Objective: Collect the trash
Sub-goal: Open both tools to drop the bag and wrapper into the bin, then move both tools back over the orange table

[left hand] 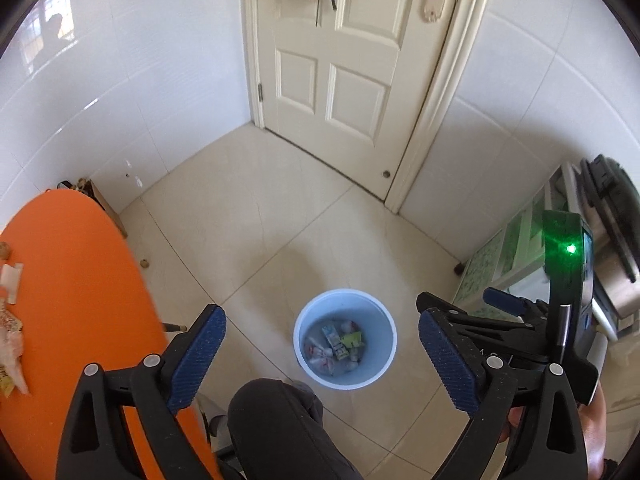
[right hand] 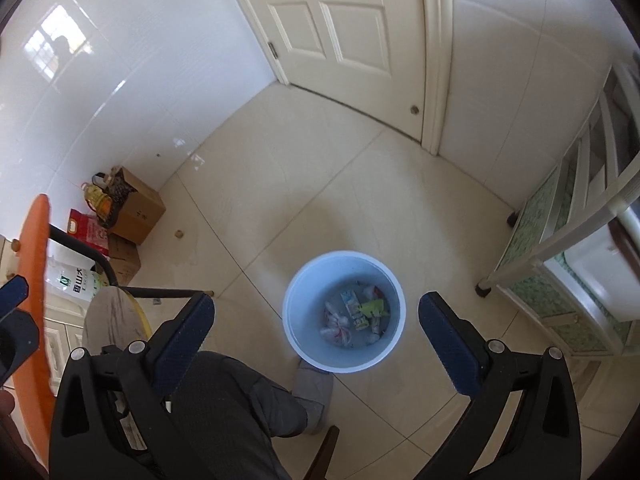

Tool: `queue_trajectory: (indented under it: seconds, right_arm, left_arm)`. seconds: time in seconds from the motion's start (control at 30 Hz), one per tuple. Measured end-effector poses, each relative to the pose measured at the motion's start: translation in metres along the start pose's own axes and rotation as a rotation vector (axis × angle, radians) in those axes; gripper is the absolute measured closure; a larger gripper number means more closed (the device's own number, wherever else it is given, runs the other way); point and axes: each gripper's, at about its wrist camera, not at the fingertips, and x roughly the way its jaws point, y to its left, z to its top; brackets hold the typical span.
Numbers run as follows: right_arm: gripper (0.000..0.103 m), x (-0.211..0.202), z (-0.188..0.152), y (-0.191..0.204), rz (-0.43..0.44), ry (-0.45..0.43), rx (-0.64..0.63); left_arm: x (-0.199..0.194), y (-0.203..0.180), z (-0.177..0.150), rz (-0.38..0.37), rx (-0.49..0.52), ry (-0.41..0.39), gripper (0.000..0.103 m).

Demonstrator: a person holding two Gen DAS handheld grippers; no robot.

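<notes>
A pale blue bin (left hand: 304, 344) stands on the tiled floor and holds several wrappers and a small carton (left hand: 338, 344). My left gripper (left hand: 320, 316) hangs open above it, with nothing between its blue pads. In the right wrist view the same bin (right hand: 294, 320) with its trash (right hand: 356, 312) lies below my right gripper (right hand: 318, 300), which is also open and empty. The orange table (left hand: 80, 280) at the left carries a paper scrap (left hand: 10, 280) and crumpled wrappers (left hand: 10, 344) near its edge.
A white panelled door (left hand: 332, 80) closes the far corner. Cardboard boxes (right hand: 138, 212), an oil bottle (right hand: 98, 200) and bags sit by the left wall. A shelf rack (right hand: 560, 272) stands at the right. The person's knee (right hand: 224, 408), a grey slipper (right hand: 314, 396) and a stool (right hand: 108, 320) are close below.
</notes>
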Motion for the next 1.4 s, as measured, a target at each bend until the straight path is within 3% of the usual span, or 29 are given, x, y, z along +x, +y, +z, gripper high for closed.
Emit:
queue_trajectory:
  seconds: [0.23,0.53,0.93,1.07,1.27,1.4]
  right_arm:
    - [0.000,-0.073,0.006,0.052,0.033,-0.142,-0.092]
    - [0.000,-0.144,-0.003,0.140,0.114,-0.280,-0.224]
    - [0.000,-0.221,-0.040,0.271,0.327,-0.445,-0.462]
    - [0.000,-0.240,-0.059,0.309,0.389,-0.477,-0.552]
    - [0.000,-0.243,-0.086,0.358,0.430,-0.469,-0.674]
    - [0.000,-0.220,-0.096,0.375,0.430,-0.413,-0.718]
  left_arm:
    - [-0.091,0.040,-0.045,0.024,-0.078,-0.154,0.003]
    - [-0.204,0.091,-0.125,0.144,-0.192,-0.334,0.002]
    - [-0.350,0.127,-0.261,0.322,-0.381,-0.523,0.001]
    - [-0.384,0.130,-0.310,0.396,-0.444,-0.561,0.001]
    - [-0.401,0.131,-0.361,0.489,-0.536,-0.549,0.001]
    - [-0.393,0.136,-0.360,0.522,-0.573,-0.511,0.001]
